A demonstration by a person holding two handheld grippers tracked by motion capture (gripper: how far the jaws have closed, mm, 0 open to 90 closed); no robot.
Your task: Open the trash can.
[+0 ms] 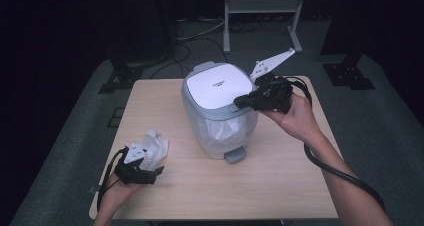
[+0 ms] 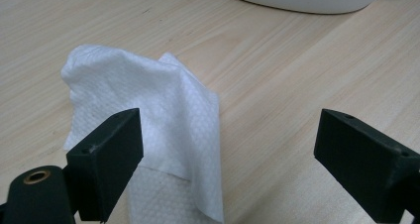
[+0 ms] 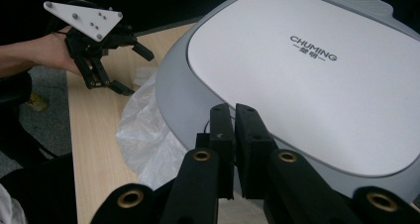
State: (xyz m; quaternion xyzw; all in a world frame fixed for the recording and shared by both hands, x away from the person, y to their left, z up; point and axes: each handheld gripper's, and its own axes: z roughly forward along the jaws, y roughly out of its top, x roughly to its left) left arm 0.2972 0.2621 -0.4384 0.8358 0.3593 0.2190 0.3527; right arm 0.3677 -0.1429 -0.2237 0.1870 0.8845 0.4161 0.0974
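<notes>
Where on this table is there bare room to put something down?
The near edge of the table, between the left gripper and the person's right forearm, is bare wood, as is the far left corner behind the crumpled tissue. The middle is crowded by the bin, with the right gripper at its lid.

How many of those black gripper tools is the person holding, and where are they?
2. The left gripper sits at the table's near left by the crumpled tissue; the right gripper is at the lid of the bin.
</notes>
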